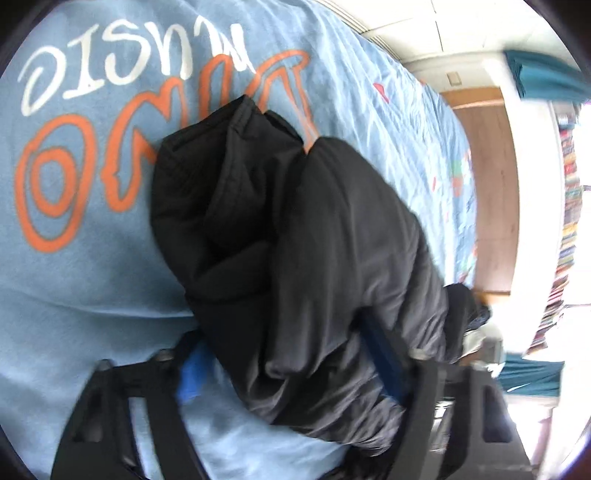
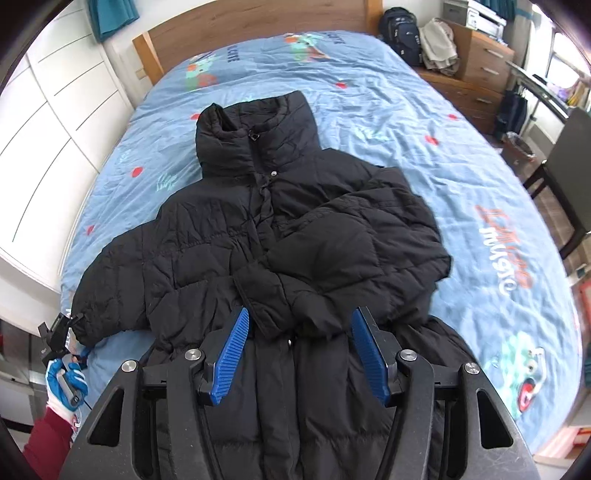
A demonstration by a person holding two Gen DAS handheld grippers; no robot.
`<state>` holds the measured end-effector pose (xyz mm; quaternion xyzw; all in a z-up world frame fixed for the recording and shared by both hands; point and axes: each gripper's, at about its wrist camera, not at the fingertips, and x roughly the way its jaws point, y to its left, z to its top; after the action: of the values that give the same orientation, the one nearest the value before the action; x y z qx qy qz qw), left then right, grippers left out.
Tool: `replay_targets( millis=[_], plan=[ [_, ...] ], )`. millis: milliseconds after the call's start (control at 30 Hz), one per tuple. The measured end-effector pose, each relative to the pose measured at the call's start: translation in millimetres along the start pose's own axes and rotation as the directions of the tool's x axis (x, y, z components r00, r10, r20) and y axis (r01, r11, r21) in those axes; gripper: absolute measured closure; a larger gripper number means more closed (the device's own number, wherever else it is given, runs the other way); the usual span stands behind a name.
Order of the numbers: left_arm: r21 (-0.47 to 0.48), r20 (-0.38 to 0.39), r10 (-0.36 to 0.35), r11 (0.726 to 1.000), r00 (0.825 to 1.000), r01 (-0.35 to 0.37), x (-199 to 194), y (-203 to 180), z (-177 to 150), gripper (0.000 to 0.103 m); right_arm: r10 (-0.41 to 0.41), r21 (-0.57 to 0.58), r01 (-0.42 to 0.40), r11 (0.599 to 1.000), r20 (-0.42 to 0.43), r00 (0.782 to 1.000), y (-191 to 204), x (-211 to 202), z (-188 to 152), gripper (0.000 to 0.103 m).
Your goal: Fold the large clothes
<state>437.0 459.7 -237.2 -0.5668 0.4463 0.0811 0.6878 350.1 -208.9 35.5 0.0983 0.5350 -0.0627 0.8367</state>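
Note:
A black puffer jacket lies front-up on the blue bed cover, collar toward the headboard. Its right-hand sleeve is folded across the chest. Its other sleeve stretches out to the left bed edge. My left gripper holds that sleeve's cuff there; in the left wrist view the sleeve runs between its blue pads, and the gripper is shut on it. My right gripper is open, hovering just above the jacket's lower front, with the folded sleeve's cuff between its blue fingers.
A wooden headboard stands at the far end. White wardrobe doors line the left. A backpack, wooden drawers and a dark chair stand to the right of the bed.

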Motion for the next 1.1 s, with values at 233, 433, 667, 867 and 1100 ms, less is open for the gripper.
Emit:
replay_targets(
  millis=[233, 433, 667, 867, 1100],
  plan=[
    [0.007, 0.005, -0.039, 0.999, 0.999, 0.039, -14, -32, 0, 0.086, -0.041, -0.022, 0.042, 0.999, 0.035, 0.999, 2, -54, -1, 0.045],
    [0.102, 0.028, -0.014, 0.995, 1.0, 0.011, -41, -76, -16, 0.088, -0.02, 0.0, 0.02, 1.0, 0.075, 0.997, -11, -91, -3, 0.045],
    [0.192, 0.064, 0.001, 0.981, 0.998, -0.014, -73, -132, -39, 0.088, -0.009, 0.035, 0.004, 0.999, 0.147, 0.989, -38, -131, 6, 0.045],
    [0.271, 0.077, -0.021, 0.962, 0.997, -0.001, -90, -178, -68, 0.089, -0.002, 0.074, -0.012, 0.997, 0.196, 0.981, -64, -145, 13, 0.045],
    [0.387, 0.059, -0.029, 0.922, 0.998, 0.004, -92, -239, -109, 0.09, 0.004, 0.106, -0.027, 0.994, 0.213, 0.977, -92, -139, 15, 0.045]
  ],
)
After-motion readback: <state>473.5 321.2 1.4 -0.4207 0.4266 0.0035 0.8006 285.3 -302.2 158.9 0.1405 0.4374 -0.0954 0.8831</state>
